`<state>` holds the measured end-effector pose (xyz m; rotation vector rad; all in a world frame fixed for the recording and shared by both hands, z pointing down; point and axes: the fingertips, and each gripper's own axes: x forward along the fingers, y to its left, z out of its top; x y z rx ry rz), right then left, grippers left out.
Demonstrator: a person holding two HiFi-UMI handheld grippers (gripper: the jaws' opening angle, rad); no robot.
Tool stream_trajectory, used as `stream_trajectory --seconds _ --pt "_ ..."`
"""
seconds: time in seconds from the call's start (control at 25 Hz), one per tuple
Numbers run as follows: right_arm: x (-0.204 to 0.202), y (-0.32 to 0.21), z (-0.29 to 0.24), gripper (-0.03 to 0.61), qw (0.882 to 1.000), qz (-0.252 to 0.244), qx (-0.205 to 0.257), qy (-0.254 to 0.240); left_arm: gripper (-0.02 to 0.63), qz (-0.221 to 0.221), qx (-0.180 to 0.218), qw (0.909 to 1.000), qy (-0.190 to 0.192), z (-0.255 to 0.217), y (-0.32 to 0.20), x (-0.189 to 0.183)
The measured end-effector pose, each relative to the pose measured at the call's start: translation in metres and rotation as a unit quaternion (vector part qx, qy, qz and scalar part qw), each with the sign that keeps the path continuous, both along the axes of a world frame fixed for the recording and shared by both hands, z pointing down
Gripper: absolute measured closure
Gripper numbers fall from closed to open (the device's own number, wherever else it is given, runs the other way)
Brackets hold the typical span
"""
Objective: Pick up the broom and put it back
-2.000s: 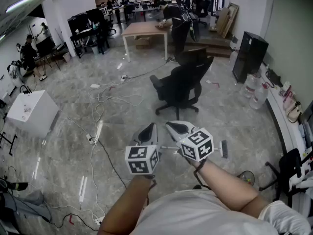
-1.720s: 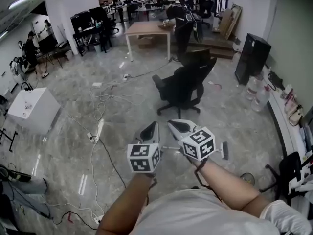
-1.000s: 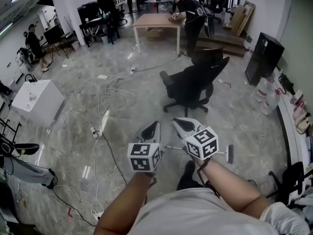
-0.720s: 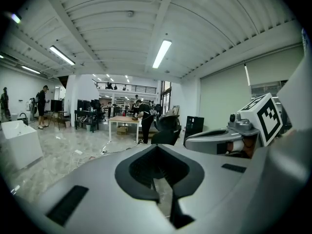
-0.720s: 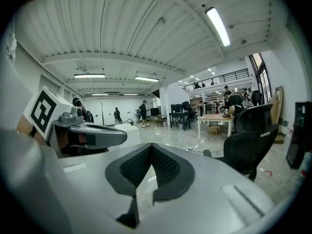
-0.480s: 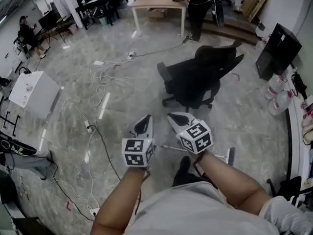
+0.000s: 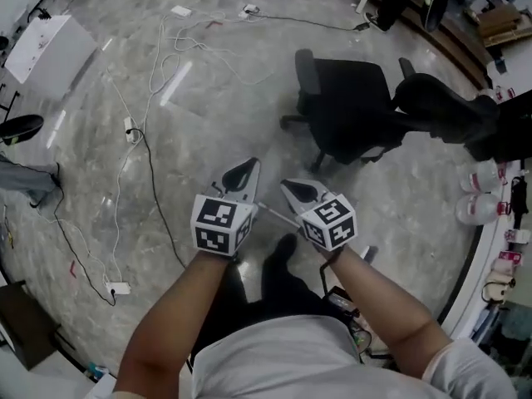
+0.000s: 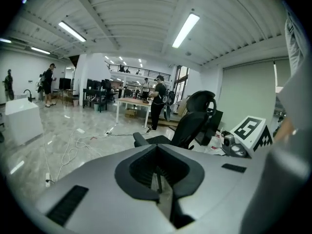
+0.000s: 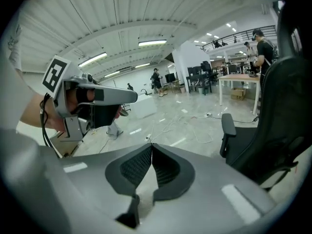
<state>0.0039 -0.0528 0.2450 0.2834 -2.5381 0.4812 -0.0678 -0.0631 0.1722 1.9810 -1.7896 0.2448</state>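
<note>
In the head view a thin pale broom handle (image 7: 273, 214) lies on the grey floor, just beyond my two grippers; the right gripper hides most of it. A small dark piece (image 7: 366, 254) past my right wrist may be the broom's head. My left gripper (image 7: 248, 166) is shut and empty, held to the left of the handle. My right gripper (image 7: 288, 186) is shut and empty, above the handle. In the left gripper view the jaws (image 8: 156, 147) meet at the tip. The right gripper's jaws (image 9: 151, 145) also meet.
A black office chair (image 7: 357, 106) stands just ahead on the right. Cables (image 7: 141, 140) and a power strip (image 7: 116, 288) trail across the floor at left. A white box (image 7: 46, 48) stands at far left, water bottles (image 7: 478, 210) at the right wall. My dark shoe (image 7: 283, 252) is beneath the grippers.
Both grippers have dropped lower and moved forward, side by side and still shut. The head view now looks more steeply down, and the chair and broom handle are closer.
</note>
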Motion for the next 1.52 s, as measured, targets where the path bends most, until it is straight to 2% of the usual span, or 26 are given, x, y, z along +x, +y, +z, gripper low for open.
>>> stream_trajectory --seconds 0.12,0.24,0.44,0.52,0.8,1.08,1.2,1.32,1.52 --pt "-0.013 -0.01 0.054 0.552 0.999 -0.02 -0.002 0.032 0.609 -0.012 -0.013 0.9995 0.027 0.055 -0.012 -0.026" --pt "-0.017 -0.016 0.116 0.541 0.997 -0.02 -0.004 0.072 0.609 -0.002 -0.038 0.998 0.049 0.129 -0.018 -0.041" --pt "-0.042 -0.031 0.25 0.53 0.99 -0.034 -0.021 0.138 0.609 0.021 -0.087 0.9951 0.042 0.267 -0.024 -0.083" --pt "-0.05 -0.027 0.313 0.504 0.985 -0.052 -0.031 0.162 0.609 0.023 -0.097 0.9938 0.049 0.32 -0.022 -0.094" --pt "-0.057 0.006 0.545 0.449 0.964 -0.103 -0.09 0.228 0.609 0.032 -0.131 0.988 0.075 0.513 -0.005 -0.099" --pt "-0.049 0.056 0.751 0.443 0.929 -0.184 -0.093 0.309 0.609 0.054 -0.166 0.9814 0.081 0.682 0.033 -0.095" --pt "-0.042 0.068 0.818 0.444 0.918 -0.195 -0.094 0.333 0.609 0.059 -0.181 0.9782 0.083 0.736 0.046 -0.093" --pt "-0.039 0.07 0.874 0.444 0.907 -0.21 -0.077 0.358 0.609 0.059 -0.185 0.977 0.088 0.777 0.052 -0.094" --pt "-0.035 0.069 0.942 0.443 0.893 -0.22 -0.058 0.388 0.609 0.067 -0.189 0.9753 0.093 0.828 0.056 -0.096"
